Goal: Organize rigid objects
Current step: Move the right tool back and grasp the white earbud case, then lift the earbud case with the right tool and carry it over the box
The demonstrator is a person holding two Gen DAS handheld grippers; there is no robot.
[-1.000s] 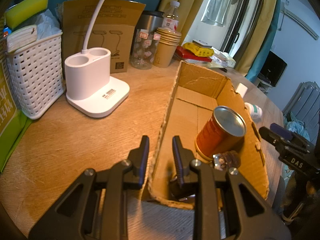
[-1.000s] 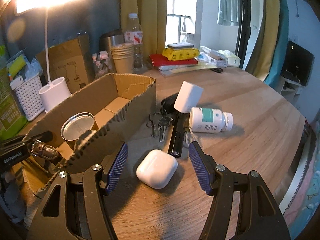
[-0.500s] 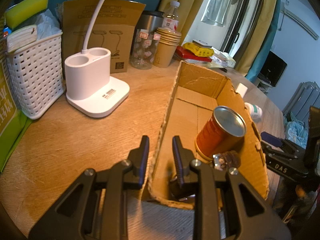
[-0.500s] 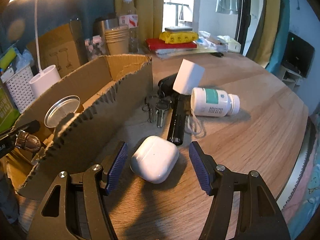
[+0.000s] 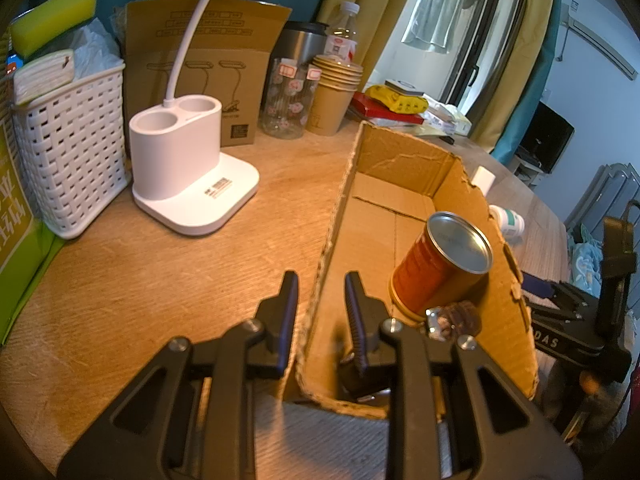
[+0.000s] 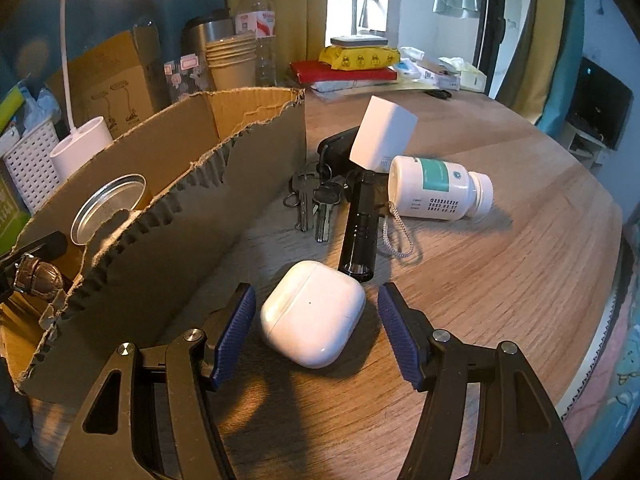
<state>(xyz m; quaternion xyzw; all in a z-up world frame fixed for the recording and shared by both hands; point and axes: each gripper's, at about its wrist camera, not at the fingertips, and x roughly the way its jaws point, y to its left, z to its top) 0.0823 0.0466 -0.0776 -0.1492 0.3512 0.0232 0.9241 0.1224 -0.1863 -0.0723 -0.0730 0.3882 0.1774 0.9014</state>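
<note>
Between the spread blue pads of the right gripper (image 6: 316,322) lies a white earbud case (image 6: 313,318), flat on the wooden counter (image 6: 500,280). The jaws stand wide open on either side of it, with a gap showing between each pad and the case, so nothing is clamped. Just beyond the case, a black flashlight (image 6: 362,224) points toward the camera, its lens end almost touching the case's far edge, and a pale cord loops off its side. Left of the flashlight sits a bunch of keys (image 6: 314,204). To the right, a white pill bottle (image 6: 438,192) lies on its side, and a white block (image 6: 382,138) leans tilted above the flashlight's far end.

Along the left of this view runs the torn wall of a cardboard box (image 6: 192,216), close beside the left pad.

From the left wrist view, the left gripper (image 5: 320,304) straddles the near corner of the same box's wall: one finger is outside, the other inside. The jaws are narrowly parted, and whether they actually pinch the cardboard I cannot tell. Inside the box an orange can (image 5: 444,264) with a silver top stands tilted against the right wall, with a small brownish object (image 5: 456,318) just in front of it. A white lamp base (image 5: 188,180) and a white basket (image 5: 68,148) stand well apart on the counter to the left.
</note>
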